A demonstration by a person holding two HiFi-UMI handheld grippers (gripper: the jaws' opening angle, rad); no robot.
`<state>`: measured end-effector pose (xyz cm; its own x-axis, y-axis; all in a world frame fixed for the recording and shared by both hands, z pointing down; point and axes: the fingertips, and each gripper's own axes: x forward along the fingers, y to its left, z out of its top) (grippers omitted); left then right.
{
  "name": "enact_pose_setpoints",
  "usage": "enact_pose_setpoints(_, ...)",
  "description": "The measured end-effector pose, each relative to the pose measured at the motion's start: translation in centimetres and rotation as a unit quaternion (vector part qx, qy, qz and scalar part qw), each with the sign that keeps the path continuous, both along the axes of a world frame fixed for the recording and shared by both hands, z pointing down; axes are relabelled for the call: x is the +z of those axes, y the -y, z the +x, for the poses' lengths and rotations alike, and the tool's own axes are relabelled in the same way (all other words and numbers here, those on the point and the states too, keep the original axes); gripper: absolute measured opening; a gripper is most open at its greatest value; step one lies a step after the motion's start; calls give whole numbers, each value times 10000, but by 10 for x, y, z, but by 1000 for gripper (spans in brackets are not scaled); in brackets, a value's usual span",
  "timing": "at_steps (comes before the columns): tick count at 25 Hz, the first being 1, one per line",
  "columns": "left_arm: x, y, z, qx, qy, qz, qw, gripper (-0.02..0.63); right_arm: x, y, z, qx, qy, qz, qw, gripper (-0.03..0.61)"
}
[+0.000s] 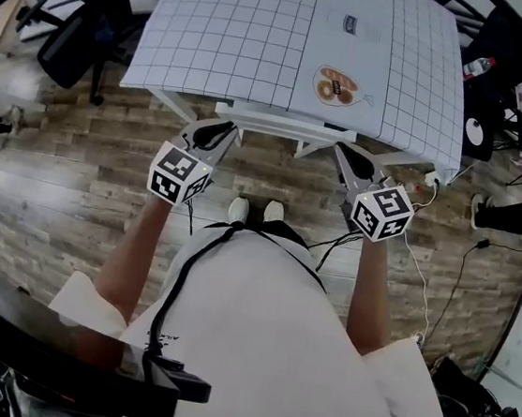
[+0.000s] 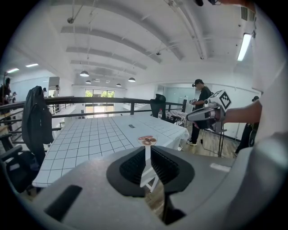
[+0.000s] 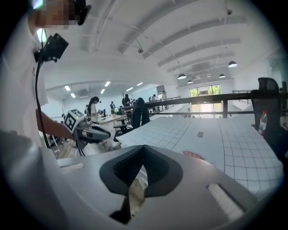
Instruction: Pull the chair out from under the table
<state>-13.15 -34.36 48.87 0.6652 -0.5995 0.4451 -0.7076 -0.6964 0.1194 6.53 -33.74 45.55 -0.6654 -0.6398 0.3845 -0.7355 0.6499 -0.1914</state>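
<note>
Your left gripper (image 1: 229, 130) has its jaws almost together, with only a thin slit between them and a white sliver showing in it. Your right gripper (image 1: 340, 151) has its jaws meeting at the tips with nothing between them. Both tips sit at the ends of the top rail of the white chair (image 1: 272, 117), which is tucked under the near edge of the gridded surface (image 1: 225, 38) straight in front of you.

With jaws this narrow you probably have no real hold on the rail, so a pull could slide off and leave the chair where it is. If only one side catches, the chair will likely swing and knock the frame under the surface. Your feet (image 1: 253, 209) stand just behind the chair, so it may run into them unless you step back. A cable (image 1: 418, 274) trails over the floor on your right and could snag a heel.

You cannot tell whether the white sliver in the left slit is the rail pinched or just chair frame seen beyond. The seat and legs are hidden under the surface, so their clearance cannot be judged. The right gripper view shows only a strip of floor through its gap
</note>
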Motion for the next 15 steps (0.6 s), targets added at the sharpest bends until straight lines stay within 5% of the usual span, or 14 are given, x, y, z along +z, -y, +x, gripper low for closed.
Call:
enact_pose_setpoints(8,32,19,-3,-69,637,-54,9979,85,46,19,28,-650,-1593,85,9851,11)
enact_pose_setpoints(15,69,46,-14,222,1574,-212,9871,241,84,37,38,-1199,-2215,-5,9678,142)
